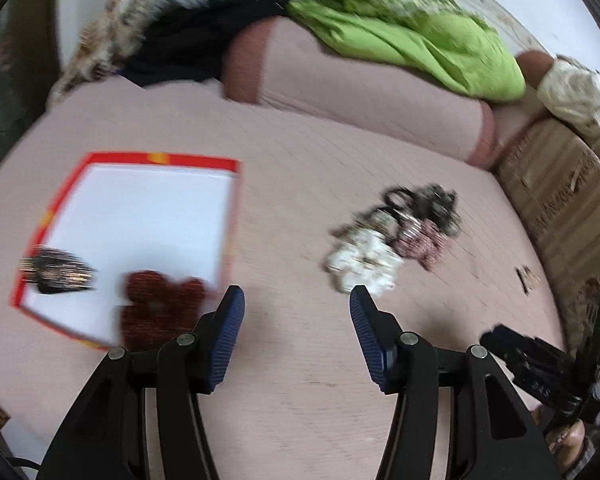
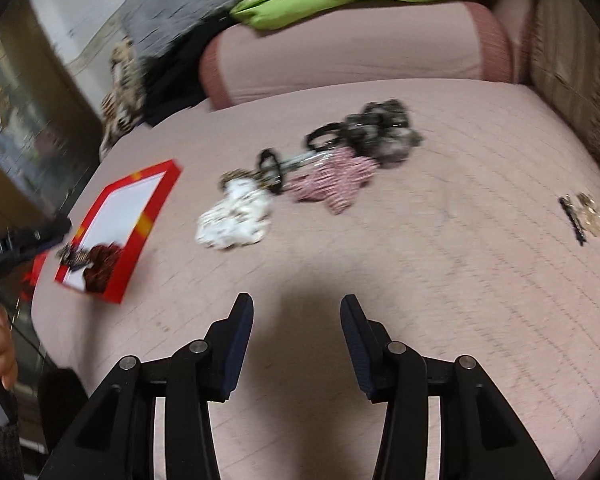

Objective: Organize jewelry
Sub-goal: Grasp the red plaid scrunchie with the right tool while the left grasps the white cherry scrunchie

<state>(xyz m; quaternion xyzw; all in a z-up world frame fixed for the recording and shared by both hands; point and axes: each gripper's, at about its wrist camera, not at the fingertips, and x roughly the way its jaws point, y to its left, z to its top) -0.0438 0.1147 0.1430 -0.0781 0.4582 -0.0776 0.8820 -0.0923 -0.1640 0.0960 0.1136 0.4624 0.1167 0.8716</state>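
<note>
Both grippers hang over a pink quilted bed (image 1: 300, 184) with jaws parted and nothing between them. The left gripper (image 1: 297, 300) has bare bedcover between its blue pads; the right gripper (image 2: 297, 306) stands over its own shadow on the cover, equally empty.

The jewelry and hair pieces lie in three places. A shallow red-rimmed box (image 1: 204, 160) with a white floor sits ahead and to the left of the left gripper's jaws, its near corner just beside the left finger. In it lie a dark red scrunchie (image 1: 160, 304) and a dark glittering hair clip (image 1: 56, 272) (too blurred to name more closely). The main pile lies on the cover ahead of both grippers, apart from either: a white scrunchie (image 2: 232, 216) nearest the jaws, a pink-patterned scrunchie (image 2: 336, 184) touching it, black hair ties (image 2: 324, 138), and a dark grey scrunchie (image 2: 384, 132) farthest back. Well off to the right lie a black hair pin (image 2: 574, 220) and a small gold piece (image 2: 592, 212) beside it.

A pink bolster (image 1: 360, 92) and a green blanket (image 1: 412, 36) lie beyond.
</note>
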